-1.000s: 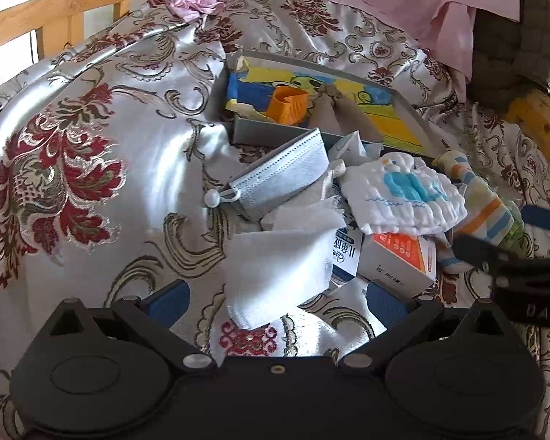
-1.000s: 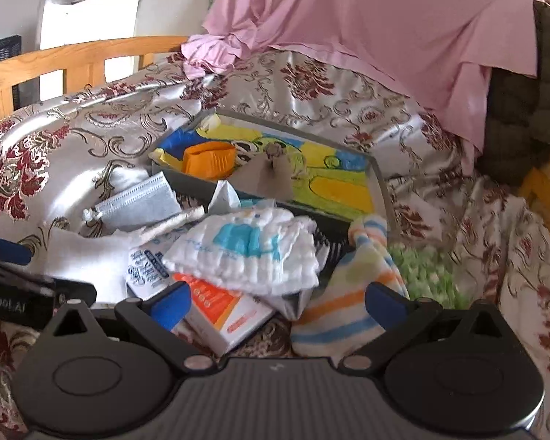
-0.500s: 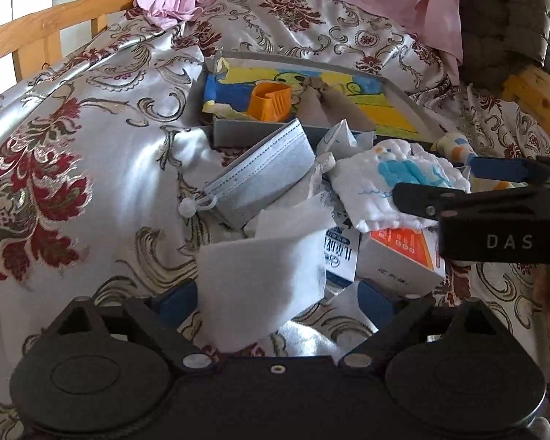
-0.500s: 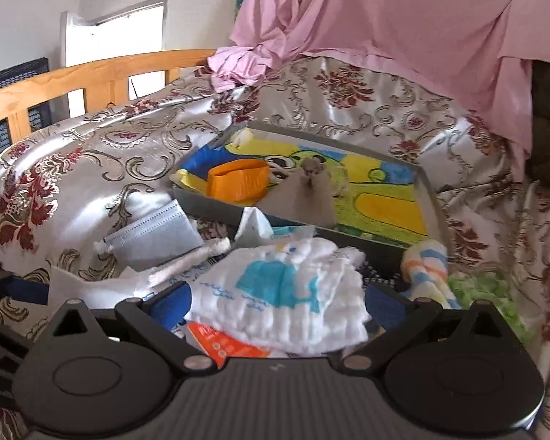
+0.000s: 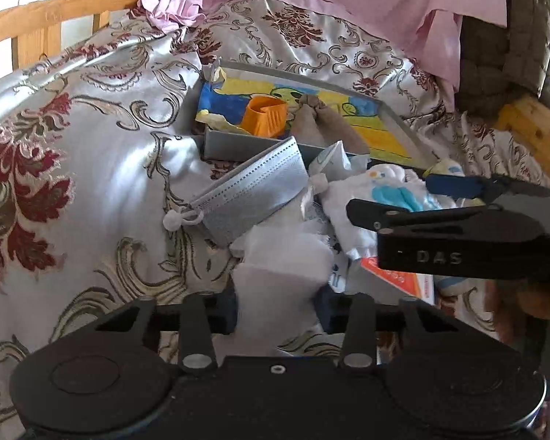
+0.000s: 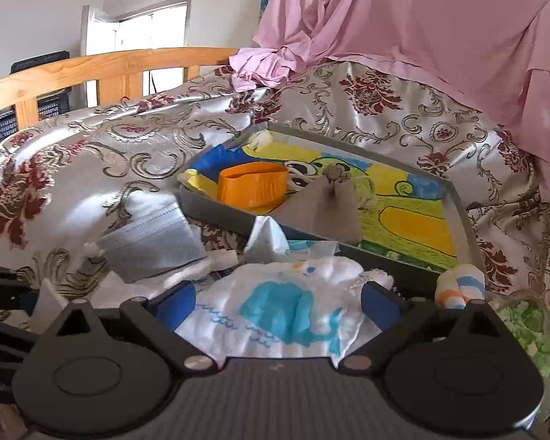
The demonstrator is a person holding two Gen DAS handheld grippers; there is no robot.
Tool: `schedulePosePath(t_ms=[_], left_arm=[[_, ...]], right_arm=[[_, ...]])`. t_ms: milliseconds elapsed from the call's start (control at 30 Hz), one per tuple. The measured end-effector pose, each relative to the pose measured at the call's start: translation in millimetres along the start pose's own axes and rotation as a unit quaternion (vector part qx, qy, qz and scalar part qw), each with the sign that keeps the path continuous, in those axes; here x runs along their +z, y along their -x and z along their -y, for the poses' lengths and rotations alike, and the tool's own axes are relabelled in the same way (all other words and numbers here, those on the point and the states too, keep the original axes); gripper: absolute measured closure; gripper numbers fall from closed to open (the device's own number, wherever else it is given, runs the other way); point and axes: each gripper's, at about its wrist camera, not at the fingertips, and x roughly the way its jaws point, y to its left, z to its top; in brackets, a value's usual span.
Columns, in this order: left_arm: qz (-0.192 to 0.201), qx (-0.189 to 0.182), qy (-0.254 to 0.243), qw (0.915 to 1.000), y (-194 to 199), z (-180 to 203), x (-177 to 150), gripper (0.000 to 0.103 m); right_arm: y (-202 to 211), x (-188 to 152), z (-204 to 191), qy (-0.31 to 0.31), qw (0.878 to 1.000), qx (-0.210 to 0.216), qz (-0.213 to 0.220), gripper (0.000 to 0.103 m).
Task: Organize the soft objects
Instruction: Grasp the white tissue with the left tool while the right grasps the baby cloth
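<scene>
A pile of soft things lies on the patterned bedspread in front of a grey tray [image 5: 234, 146] [image 6: 462, 220]. My left gripper [image 5: 277, 311] has closed on a white tissue [image 5: 278, 278]. A grey face mask [image 5: 253, 190] [image 6: 154, 245] lies just beyond it. My right gripper [image 6: 277, 302] [image 5: 454, 198] is open, its fingers on either side of a white cloth with a blue print [image 6: 282, 308] [image 5: 388, 194]. A striped sock [image 6: 458, 288] lies to the right.
In the tray lie an orange cup [image 6: 253, 187] and a brown pouch [image 6: 326, 209] on a bright printed liner. A box with an orange label [image 5: 399, 278] sits under the cloth. A green fuzzy item [image 6: 528, 326] is at the right. A pink sheet [image 6: 403, 29] and a wooden rail [image 6: 91, 69] are behind.
My left gripper's fingers have closed in on the white tissue. My right gripper has moved forward so that its open fingers now flank the white printed cloth.
</scene>
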Motion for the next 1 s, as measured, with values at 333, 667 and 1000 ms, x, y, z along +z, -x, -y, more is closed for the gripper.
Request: schedulePosePath(t_ms=[333,667,1000], left_arm=[[0.004,-0.024,0.034,0.9991,2.9,-6.8,2.4,0.083],[0.035,-0.049,0.008,0.9981,17.3,4.8,0.6,0.089],[0.047,-0.044,0.035,0.9973,20.1,-2.8,2.6,0.089]], right_arm=[[0.3,-5.3,7.8,-0.034,0.999,0.028,-0.025,0.032],[0.2,-9.9,11.0,-0.052,0.998,0.027,-0.027,0.025],[7.0,-11.5,9.8,-0.066,0.996,0.049,-0.027,0.054]])
